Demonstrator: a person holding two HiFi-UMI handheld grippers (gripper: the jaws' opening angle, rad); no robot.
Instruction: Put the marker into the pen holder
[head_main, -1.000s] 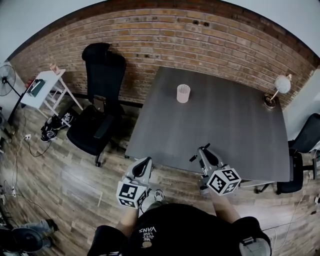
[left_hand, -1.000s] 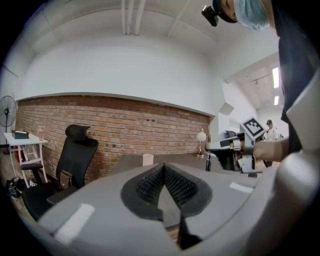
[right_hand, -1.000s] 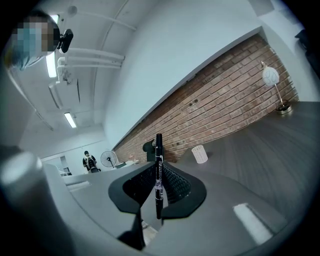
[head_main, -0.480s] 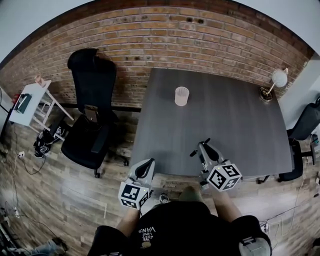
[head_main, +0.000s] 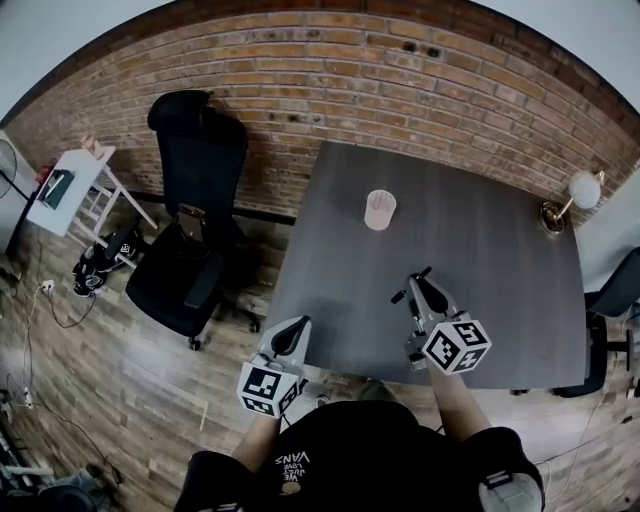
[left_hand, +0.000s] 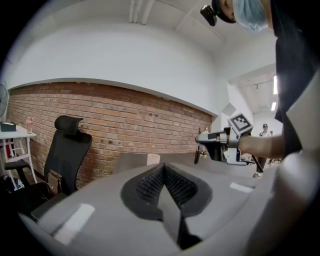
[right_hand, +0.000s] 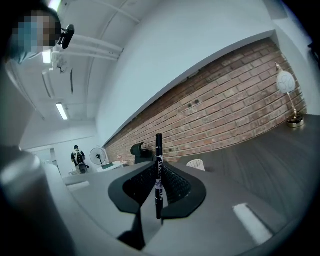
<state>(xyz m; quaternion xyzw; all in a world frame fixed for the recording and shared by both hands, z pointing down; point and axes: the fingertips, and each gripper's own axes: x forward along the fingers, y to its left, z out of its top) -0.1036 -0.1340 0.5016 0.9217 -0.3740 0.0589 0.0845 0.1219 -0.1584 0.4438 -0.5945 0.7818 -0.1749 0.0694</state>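
A black marker (right_hand: 158, 175) stands crosswise in my right gripper (right_hand: 159, 192), which is shut on it. In the head view that gripper (head_main: 418, 287) hovers over the near part of the dark grey table (head_main: 500, 260), the marker (head_main: 410, 284) sticking out at its tip. The pen holder (head_main: 380, 210), a pale mesh cup, stands upright toward the table's far left; it shows small in the right gripper view as the pen holder (right_hand: 198, 164). My left gripper (head_main: 285, 340) hangs off the table's near left edge, jaws closed on nothing. In the left gripper view (left_hand: 165, 187) the cup (left_hand: 153, 159) sits far off.
A black office chair (head_main: 195, 215) stands left of the table by the brick wall. A small lamp (head_main: 570, 200) sits at the table's far right corner. A white side table (head_main: 65, 190) is far left. Another dark chair (head_main: 615, 300) stands at the right edge.
My right gripper with the marker has moved a little forward and right over the table. The view has shifted; the left gripper stays where it was.
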